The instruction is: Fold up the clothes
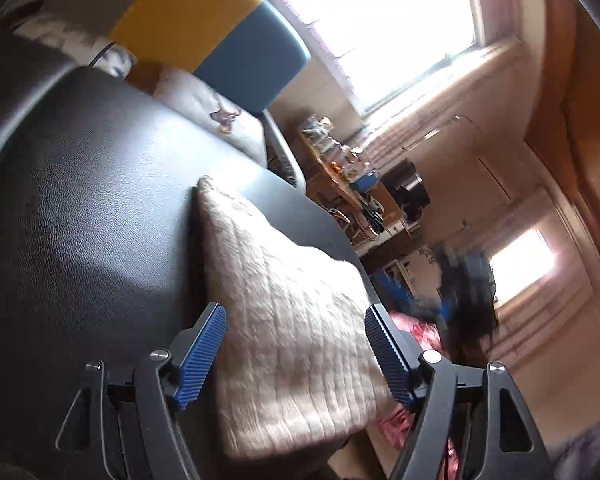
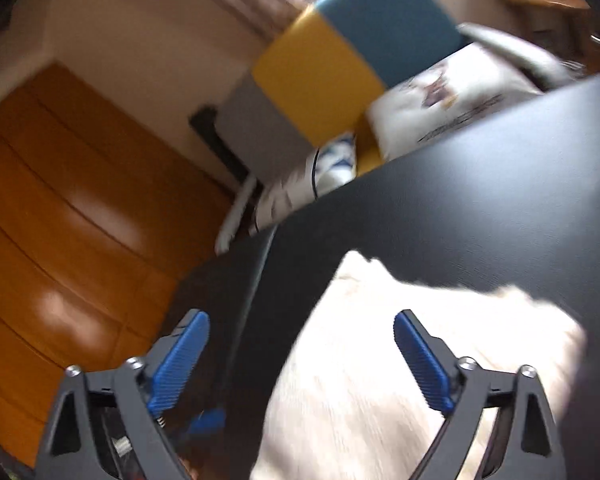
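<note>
The cloth (image 1: 292, 320) lies as a compact rectangle at the table (image 1: 80, 200) edge, long axis running away from me. My left gripper (image 1: 296, 356) straddles it, jaws apart; my right gripper (image 2: 300, 360) is also apart, offset toward its left side.

I had the left gripper (image 1: 296, 326) spread wide, its blue ribbed pads (image 1: 199, 360) well apart and holding nothing. My right gripper (image 2: 302, 334) was spread just as wide, both views tilted, the right one blurred.

A cream, quilted-textured garment (image 1: 284, 320) lay folded into a flat, roughly rectangular bundle on the black table (image 1: 80, 200). One side reached the table's edge, and sunlight fell in patches across its puckered surface.
</note>
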Demonstrator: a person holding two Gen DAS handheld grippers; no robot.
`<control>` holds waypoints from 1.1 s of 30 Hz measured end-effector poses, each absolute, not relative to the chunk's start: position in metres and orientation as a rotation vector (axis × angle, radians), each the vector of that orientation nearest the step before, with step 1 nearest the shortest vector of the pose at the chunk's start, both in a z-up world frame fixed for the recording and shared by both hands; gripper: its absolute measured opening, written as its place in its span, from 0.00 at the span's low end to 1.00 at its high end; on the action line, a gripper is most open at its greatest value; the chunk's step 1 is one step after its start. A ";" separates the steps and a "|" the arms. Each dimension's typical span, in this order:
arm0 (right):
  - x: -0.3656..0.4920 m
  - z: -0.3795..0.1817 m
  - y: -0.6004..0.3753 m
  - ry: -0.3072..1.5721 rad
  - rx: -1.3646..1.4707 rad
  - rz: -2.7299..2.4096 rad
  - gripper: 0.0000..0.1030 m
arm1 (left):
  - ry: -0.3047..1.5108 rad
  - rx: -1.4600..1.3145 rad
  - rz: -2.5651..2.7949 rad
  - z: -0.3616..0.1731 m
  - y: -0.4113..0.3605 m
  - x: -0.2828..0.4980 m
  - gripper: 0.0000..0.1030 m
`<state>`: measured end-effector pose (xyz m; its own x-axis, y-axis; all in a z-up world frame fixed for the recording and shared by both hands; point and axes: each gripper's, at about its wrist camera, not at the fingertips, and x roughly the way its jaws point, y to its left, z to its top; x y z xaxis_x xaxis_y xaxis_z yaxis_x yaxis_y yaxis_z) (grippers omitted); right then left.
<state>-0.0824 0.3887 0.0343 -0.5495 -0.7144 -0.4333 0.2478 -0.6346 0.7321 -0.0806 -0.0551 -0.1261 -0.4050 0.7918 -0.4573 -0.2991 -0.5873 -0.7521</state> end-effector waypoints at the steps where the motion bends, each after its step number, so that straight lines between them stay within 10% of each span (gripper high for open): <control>1: -0.067 0.032 0.406 -0.878 0.995 -2.198 1.00 | -0.784 -1.102 2.033 -0.127 -0.058 -0.087 0.72; 12: -0.011 -0.075 0.451 -1.137 1.231 -2.078 1.00 | -0.879 -1.232 1.947 -0.149 -0.061 -0.136 0.79; 23: -0.039 -0.075 0.418 -0.935 1.310 -2.042 1.00 | -0.447 -1.298 1.885 -0.162 0.012 -0.145 0.89; 33: -0.027 -0.070 0.418 -0.848 1.334 -2.098 1.00 | -0.414 -1.378 1.904 -0.161 0.022 -0.146 0.73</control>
